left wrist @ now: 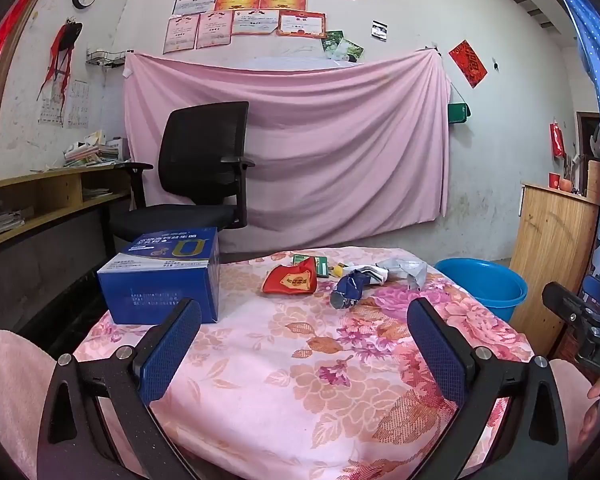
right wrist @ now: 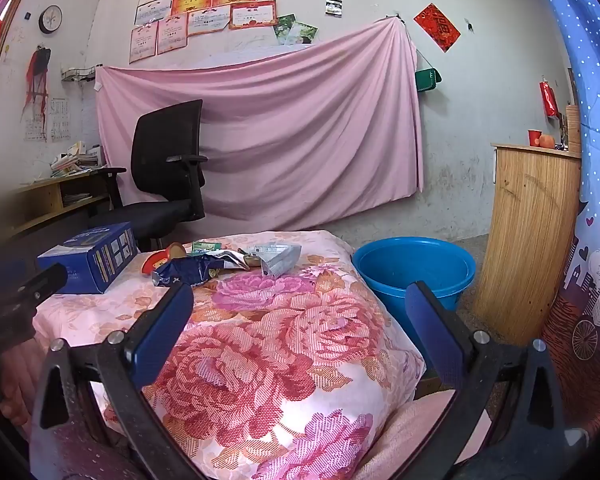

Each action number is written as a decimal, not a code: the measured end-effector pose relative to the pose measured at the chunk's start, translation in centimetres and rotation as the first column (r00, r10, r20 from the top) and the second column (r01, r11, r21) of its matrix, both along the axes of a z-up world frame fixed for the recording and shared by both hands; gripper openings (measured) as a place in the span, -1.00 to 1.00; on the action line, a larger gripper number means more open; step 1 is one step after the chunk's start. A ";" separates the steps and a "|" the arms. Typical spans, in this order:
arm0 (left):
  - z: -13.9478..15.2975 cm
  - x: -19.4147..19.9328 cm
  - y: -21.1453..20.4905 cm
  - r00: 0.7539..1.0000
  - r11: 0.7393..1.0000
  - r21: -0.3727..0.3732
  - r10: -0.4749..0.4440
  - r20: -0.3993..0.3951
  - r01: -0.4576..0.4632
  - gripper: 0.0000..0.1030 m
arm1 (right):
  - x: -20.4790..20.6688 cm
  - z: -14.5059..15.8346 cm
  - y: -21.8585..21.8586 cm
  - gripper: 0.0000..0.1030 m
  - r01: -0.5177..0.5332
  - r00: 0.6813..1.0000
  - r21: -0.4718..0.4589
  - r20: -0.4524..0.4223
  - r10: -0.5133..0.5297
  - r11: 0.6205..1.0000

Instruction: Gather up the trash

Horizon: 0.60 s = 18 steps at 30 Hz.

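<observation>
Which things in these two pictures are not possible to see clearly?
- Blue basin: the left wrist view shows no inside, its near wall hides it; the right tongs cover its near side.
- Blue box: print too small in both views.
- Small items behind the red wrapper: partly hidden, unidentifiable.

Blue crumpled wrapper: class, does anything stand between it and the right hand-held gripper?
Nothing visible does. Only bare floral cloth lies between the open right hand-held gripper and the blue crumpled wrapper.

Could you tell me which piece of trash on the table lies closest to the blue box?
The red packet, flattened with a gold label; it lies nearest the blue box, while the blue wrapper and grey wrapper lie toward the bucket.
</observation>
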<state>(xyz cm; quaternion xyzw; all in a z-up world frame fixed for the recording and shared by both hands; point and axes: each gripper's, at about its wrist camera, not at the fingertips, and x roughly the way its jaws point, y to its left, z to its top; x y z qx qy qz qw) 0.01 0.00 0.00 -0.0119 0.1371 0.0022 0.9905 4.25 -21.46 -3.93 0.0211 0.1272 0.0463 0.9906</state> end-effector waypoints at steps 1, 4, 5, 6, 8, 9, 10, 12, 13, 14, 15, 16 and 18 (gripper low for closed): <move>0.0 0.0 0.0 1.000 1.000 0.001 0.001 0.000 -0.001 0.96 | 0.0 0.0 0.0 1.00 0.000 1.000 0.000 0.000 0.000 1.000; 0.0 0.0 0.0 1.000 1.000 0.000 0.001 0.002 -0.001 0.96 | 0.0 0.0 0.0 1.00 0.000 1.000 -0.001 -0.002 0.000 1.000; 0.0 0.0 0.0 1.000 1.000 0.001 0.002 0.002 -0.002 0.96 | 0.0 0.0 0.0 1.00 0.000 1.000 -0.001 -0.003 0.000 1.000; 0.0 0.0 -0.1 1.000 1.000 0.003 0.005 0.002 -0.005 0.96 | 0.0 0.0 0.0 1.00 0.001 1.000 -0.001 -0.003 -0.001 1.000; 0.1 0.0 -0.1 1.000 1.000 0.005 0.009 0.005 -0.009 0.96 | 0.0 0.0 0.0 1.00 0.000 1.000 -0.001 -0.003 0.000 1.000; 0.1 0.0 0.2 1.000 1.000 0.002 0.009 0.007 -0.009 0.96 | 0.0 0.0 0.0 1.00 0.001 1.000 -0.001 -0.002 -0.001 1.000; 0.1 0.0 0.2 1.000 1.000 0.001 0.010 0.007 -0.010 0.96 | 0.0 0.0 0.0 1.00 0.000 1.000 -0.001 -0.002 0.000 1.000; 0.1 0.0 0.2 1.000 1.000 0.000 0.011 0.007 -0.011 0.96 | 0.0 0.0 0.0 1.00 0.000 1.000 -0.001 -0.002 0.000 1.000; 0.0 0.0 0.1 1.000 1.000 0.000 0.013 0.008 -0.013 0.96 | 0.0 0.0 0.0 1.00 0.000 1.000 -0.001 -0.002 0.000 1.000; 0.0 0.0 0.0 1.000 1.000 0.001 0.014 0.008 -0.014 0.96 | 0.0 0.0 0.0 1.00 0.000 1.000 -0.001 -0.003 0.000 1.000; -0.1 -0.1 0.2 1.000 1.000 -0.002 0.014 0.009 -0.014 0.96 | 0.0 0.0 0.0 1.00 0.000 1.000 -0.001 -0.003 0.000 1.000; 0.0 -0.1 0.2 1.000 1.000 -0.003 0.013 0.009 -0.013 0.96 | 0.0 0.0 0.0 1.00 0.000 1.000 -0.001 -0.003 0.000 1.000; 0.0 -0.1 0.3 1.000 1.000 -0.004 0.011 0.008 -0.011 0.96 | 0.0 0.0 0.0 1.00 0.000 1.000 -0.001 -0.002 0.000 1.000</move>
